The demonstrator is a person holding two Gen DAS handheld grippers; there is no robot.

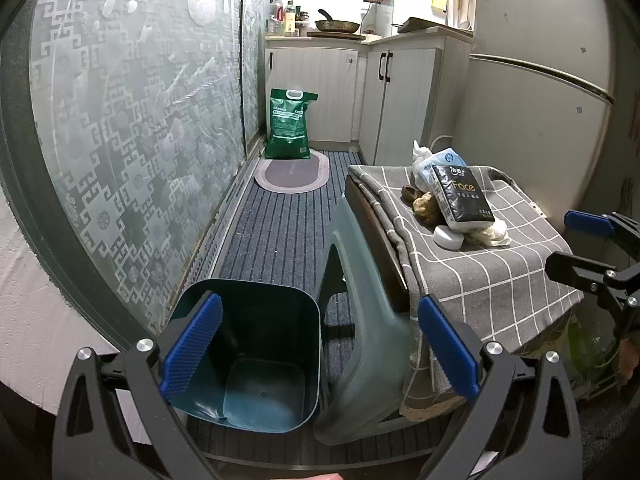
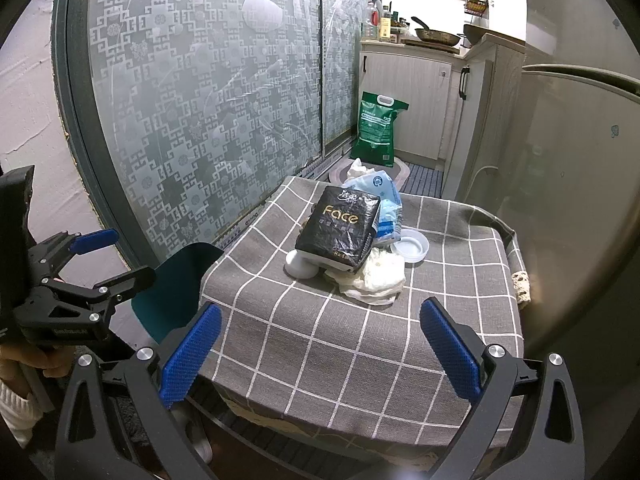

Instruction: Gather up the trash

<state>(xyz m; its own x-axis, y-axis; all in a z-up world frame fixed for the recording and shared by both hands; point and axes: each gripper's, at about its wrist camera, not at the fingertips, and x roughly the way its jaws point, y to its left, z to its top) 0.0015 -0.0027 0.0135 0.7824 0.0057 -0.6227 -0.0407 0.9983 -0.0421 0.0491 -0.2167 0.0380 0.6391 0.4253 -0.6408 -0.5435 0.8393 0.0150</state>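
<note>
Grey white-checked tablecloth (image 2: pixel 360 328), teal bin (image 1: pixel 256 360)

Each gripper (image 1: pixel 320 344) has a black frame, silver screws and 2 ribbed blue pads (image 2: pixel 192 360).

Bin (image 1: pixel 256 360) below left gripper (image 1: pixel 320 344): smooth teal plastic, slight sheen; tablecloth (image 2: pixel 360 340) under right gripper (image 2: pixel 320 348): matt woven cloth; tissue pack (image 2: pixel 340 228) ahead: glossy black film; wad (image 2: pixel 376 276): crumpled paper; pads (image 2: pixel 192 360): ribbed blue rubber; floor mat (image 1: pixel 280 232): rough ribbed textile.
</note>
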